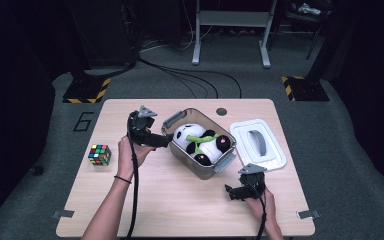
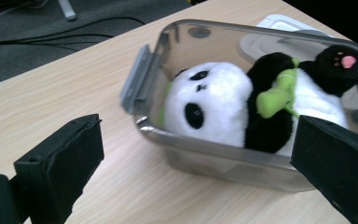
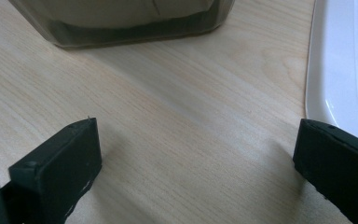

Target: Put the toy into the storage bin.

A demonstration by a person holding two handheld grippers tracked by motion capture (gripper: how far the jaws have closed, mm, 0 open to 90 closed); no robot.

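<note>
Judging progress: the plush panda already lies inside the clear bin, so your packing step looks done; the closing step is left.
Panda place: on its back, head toward 9 o'clock in the high view, filling the bin at the centre of the bench.
Left tongs: jaws spread wide, gripping nothing, at the bin's 9 o'clock wall; the left gripper view has the panda just beyond the jaws.
Right tongs: jaws spread wide too, empty, low over bare bench at the bin's 5 o'clock.
White lid: off, lying flat at the bin's 3 o'clock, just beside it.
Rubik's cube: well apart at 9 o'clock, untouched.
Left to do: you probably pick up the lid and seat it on the bin.
</note>
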